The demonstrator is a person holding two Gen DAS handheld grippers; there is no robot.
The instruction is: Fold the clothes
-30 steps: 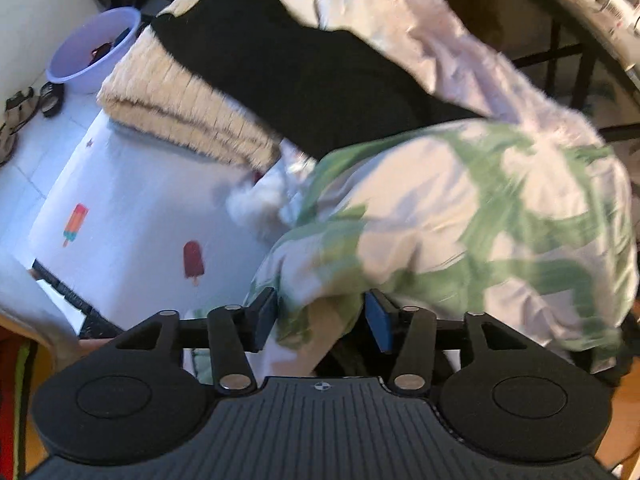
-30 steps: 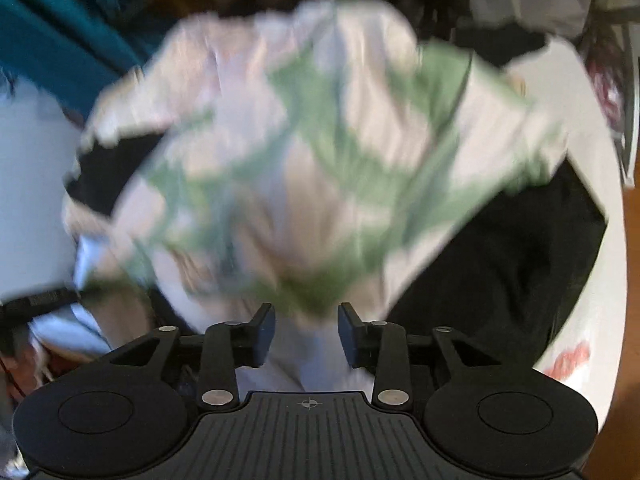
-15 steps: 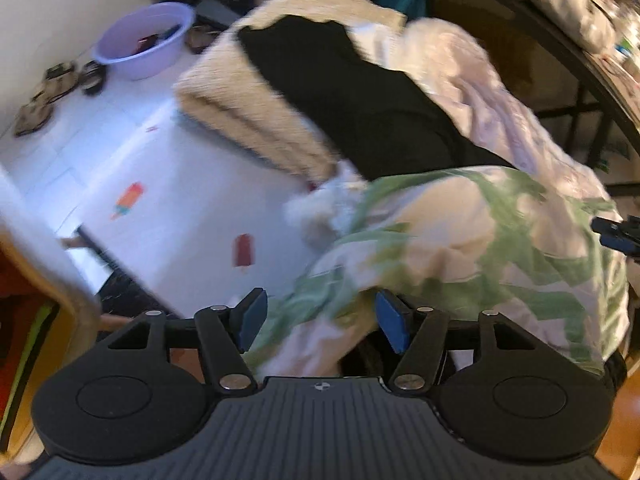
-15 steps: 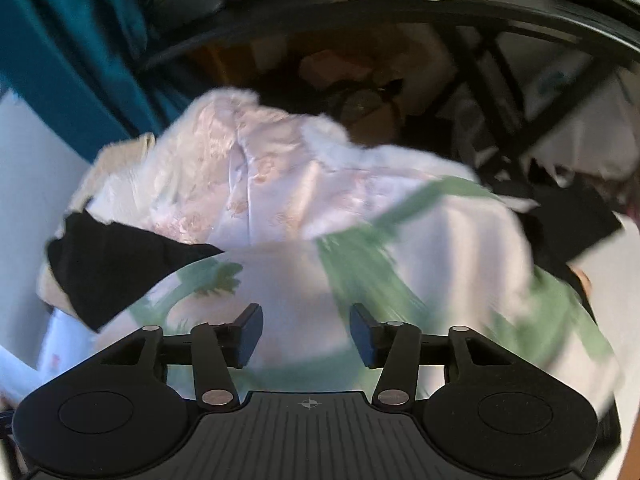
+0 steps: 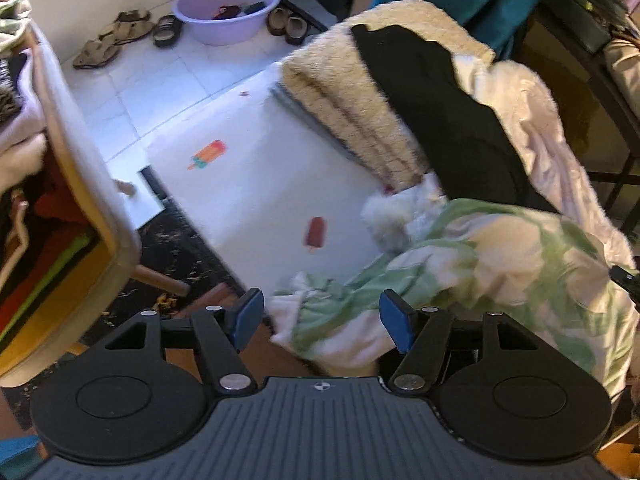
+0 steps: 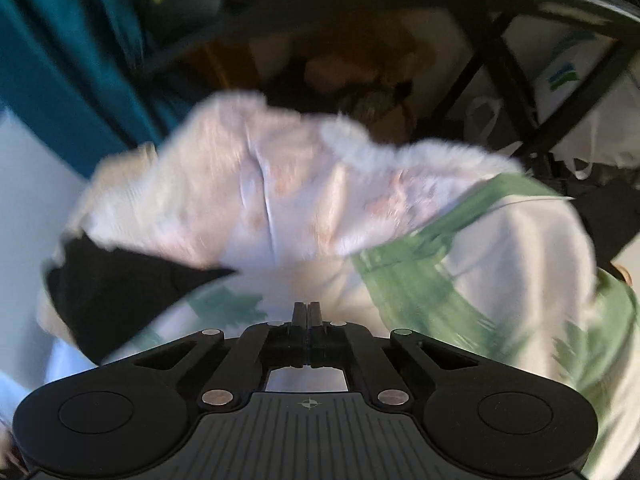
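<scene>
A white garment with green leaf print (image 5: 500,264) lies crumpled on the pile at the lower right of the left wrist view; it also shows in the right wrist view (image 6: 500,280). My left gripper (image 5: 320,316) is open, its jaws on either side of the garment's loose lower edge, not closed on it. My right gripper (image 6: 307,314) is shut, jaws together just above the printed garment; no cloth shows between them. A black garment (image 5: 452,120) lies over a cream fluffy blanket (image 5: 360,96), and a pale pink garment (image 6: 280,200) lies behind.
A white sheet with popsicle prints (image 5: 256,176) covers the surface to the left. A lilac basin (image 5: 228,8) and sandals (image 5: 116,40) are on the tiled floor. A chair with stacked cloth (image 5: 60,160) stands at left. A black metal rack (image 6: 512,80) stands behind the pile.
My left gripper pulled back and left, and its jaws opened wider. My right gripper closed from open to shut while moving over the printed garment.
</scene>
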